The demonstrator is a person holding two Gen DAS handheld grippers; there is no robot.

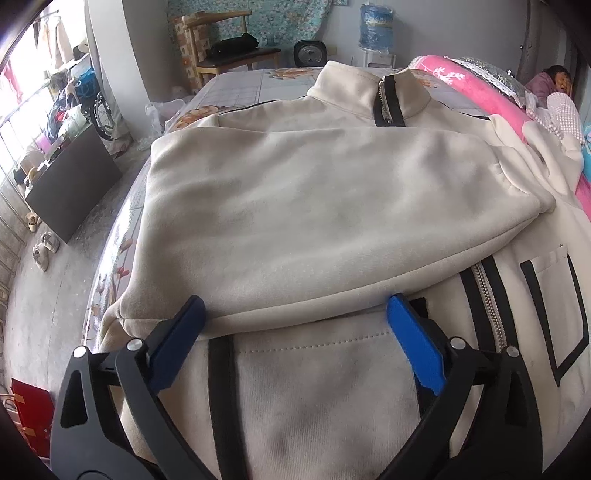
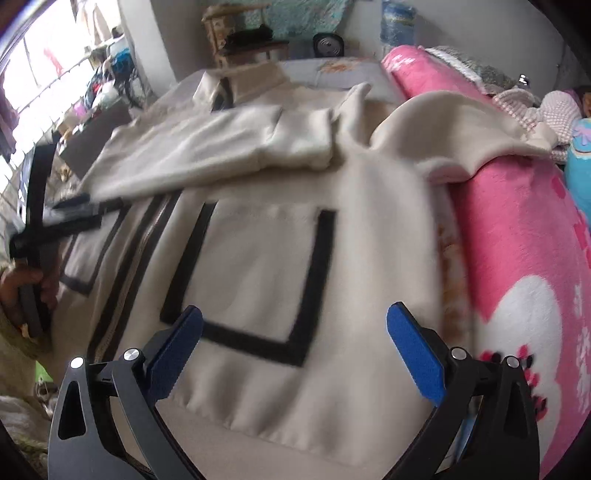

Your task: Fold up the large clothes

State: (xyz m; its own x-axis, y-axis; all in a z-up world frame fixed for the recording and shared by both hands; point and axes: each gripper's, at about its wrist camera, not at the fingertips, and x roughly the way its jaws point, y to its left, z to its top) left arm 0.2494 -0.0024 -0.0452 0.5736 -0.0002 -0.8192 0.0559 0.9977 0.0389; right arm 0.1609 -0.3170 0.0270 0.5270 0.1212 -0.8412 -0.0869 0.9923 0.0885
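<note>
A cream zip jacket with black trim lies front-up on the bed, collar at the far end. Its left sleeve is folded across the chest. My left gripper is open and empty, its blue pads just above the sleeve's lower edge and the left pocket. My right gripper is open and empty, low over the jacket at the black-outlined right pocket near the hem. The right sleeve drapes over a pink blanket. The left gripper shows at the left of the right wrist view.
A rolled pink blanket lies along the jacket's right side. The bed's left edge drops to a concrete floor with a dark cabinet and shoes. A wooden chair and a water jug stand past the bed's far end.
</note>
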